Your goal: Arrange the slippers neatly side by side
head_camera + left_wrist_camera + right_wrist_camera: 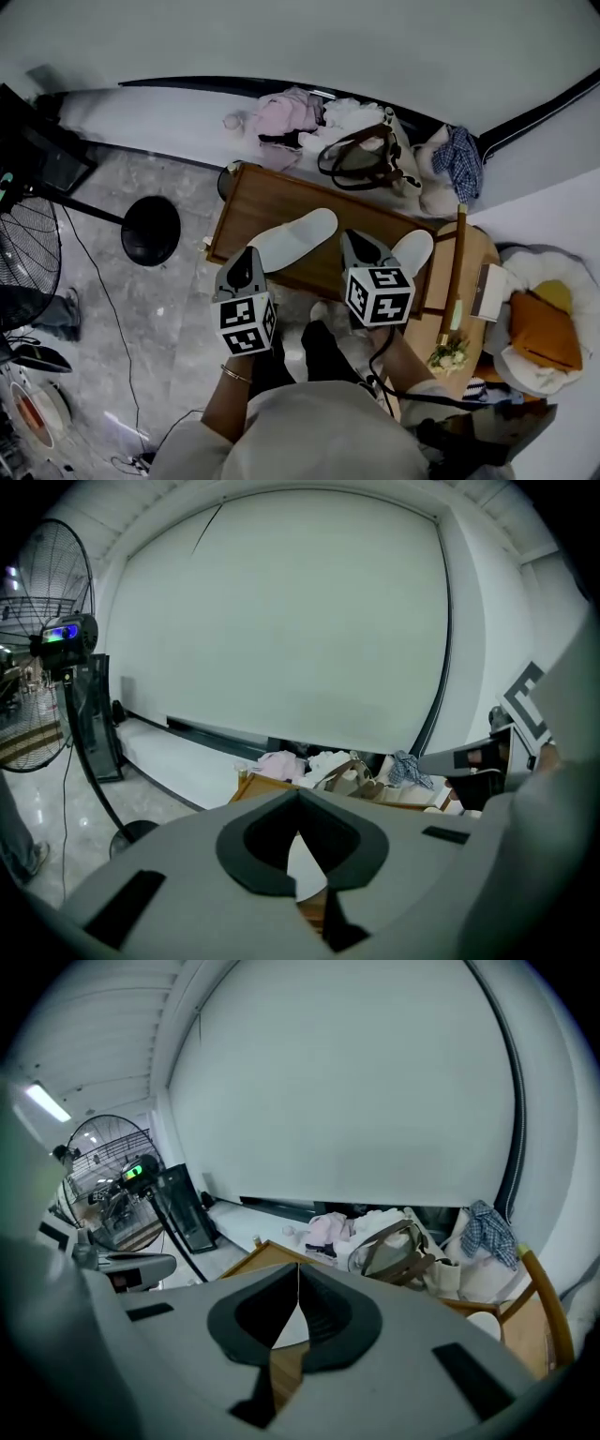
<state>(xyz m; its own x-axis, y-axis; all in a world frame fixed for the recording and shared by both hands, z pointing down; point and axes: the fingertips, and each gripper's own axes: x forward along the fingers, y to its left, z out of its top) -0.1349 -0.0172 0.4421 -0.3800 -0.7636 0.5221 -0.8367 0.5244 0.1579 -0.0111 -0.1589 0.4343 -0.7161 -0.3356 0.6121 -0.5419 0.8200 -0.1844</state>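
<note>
Two white slippers lie on a low wooden table (253, 192). The left slipper (292, 238) points to the upper right, and the right slipper (413, 250) lies apart from it near the table's right end. My left gripper (246, 253) hovers at the left slipper's heel end, jaws shut and empty. My right gripper (356, 236) hangs between the two slippers, also shut and empty. In the left gripper view the tips meet (298, 794), with a bit of white slipper (305, 866) showing below them. The right gripper view shows the same: tips together (298, 1267) over a slipper (286, 1327).
A brown handbag (361, 159), pink and white clothes (286, 114) and a checked cloth (459, 155) lie behind the table. A standing fan (28, 253) with a round black base (150, 230) is at the left. A wooden chair (457, 281) and an orange cushion (542, 328) stand at the right.
</note>
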